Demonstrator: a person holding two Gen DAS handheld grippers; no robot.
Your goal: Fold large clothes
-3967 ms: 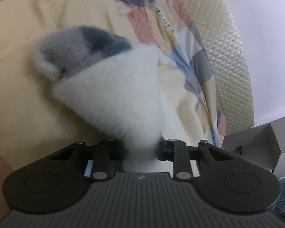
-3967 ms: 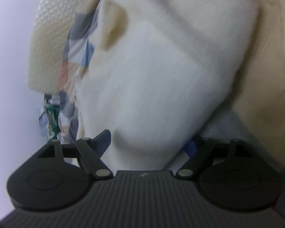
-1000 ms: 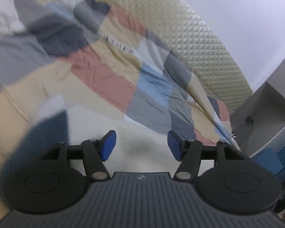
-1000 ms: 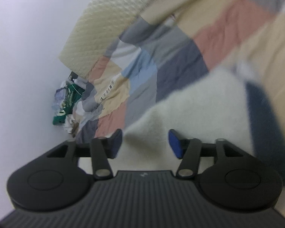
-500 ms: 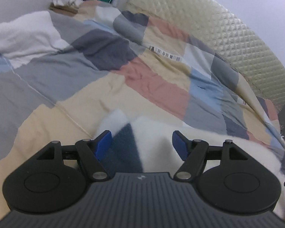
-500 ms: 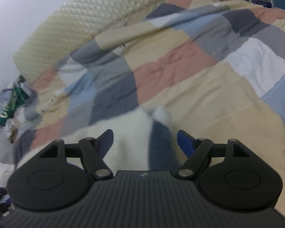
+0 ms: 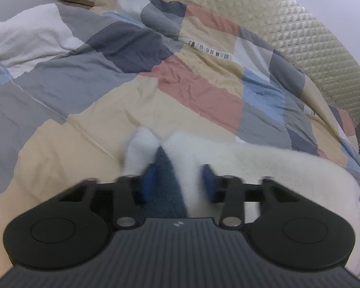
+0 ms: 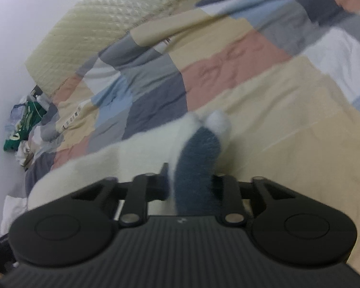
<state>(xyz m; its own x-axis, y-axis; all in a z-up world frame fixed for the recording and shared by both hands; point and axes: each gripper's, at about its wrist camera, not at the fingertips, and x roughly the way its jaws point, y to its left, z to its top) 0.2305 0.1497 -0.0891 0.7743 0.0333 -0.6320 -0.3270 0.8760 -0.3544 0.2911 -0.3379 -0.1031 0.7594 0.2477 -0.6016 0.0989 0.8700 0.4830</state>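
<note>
Left tool [image 7: 178, 183] has just been closing, pinching the fleece garment [image 7: 264, 168] at its dark-blue stripe. Garment lies on near part of bed, on the patchwork quilt [image 7: 108, 84]. Right tool [image 8: 188, 182] has just been closing, pinching garment's other blue-striped corner.

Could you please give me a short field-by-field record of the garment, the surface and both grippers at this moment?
garment: white fleece garment with a dark blue band, lying on the bed
surface: patchwork bedcover, quilted headboard behind it
left gripper: jaws just closing, fleece edge between the pads
right gripper: jaws just closing, pinching the blue band
clutter: green bag and clothes beside the bed
fold: not yet made
</note>
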